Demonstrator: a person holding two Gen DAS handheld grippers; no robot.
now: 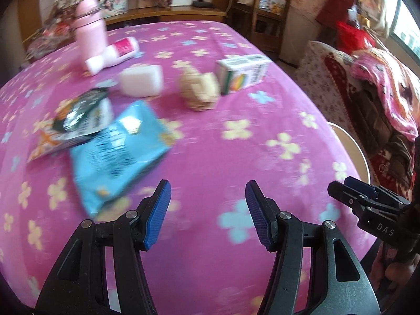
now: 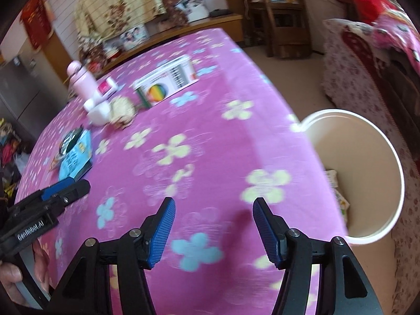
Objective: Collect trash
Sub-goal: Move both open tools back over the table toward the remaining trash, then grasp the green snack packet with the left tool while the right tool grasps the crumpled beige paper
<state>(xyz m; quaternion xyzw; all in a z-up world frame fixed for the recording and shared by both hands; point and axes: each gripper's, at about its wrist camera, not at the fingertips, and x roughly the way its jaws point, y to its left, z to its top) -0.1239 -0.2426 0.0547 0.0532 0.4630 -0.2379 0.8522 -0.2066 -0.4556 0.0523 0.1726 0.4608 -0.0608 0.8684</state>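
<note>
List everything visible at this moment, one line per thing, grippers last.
Tablecloth: 1, magenta with flowers, covers table.
Flask: 1, pink, upright, far left.
Bottle: 1, white and pink, lying by the flask.
White block: 1, centre.
Crumpled paper: 1, beige, centre.
Carton: 1, white with rainbow print.
Blue packet: 1, near left.
Dark wrapper: 1, beside it.
Bin: 1, white, off the table's right edge, some packaging inside.
Left gripper: open, empty.
Right gripper: open, empty.

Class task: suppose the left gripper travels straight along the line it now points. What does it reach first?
Most likely bare pink flowered cloth. The left gripper has open, empty jaws, and the blue packet lies left of that line, though blur makes depth uncertain.
</note>
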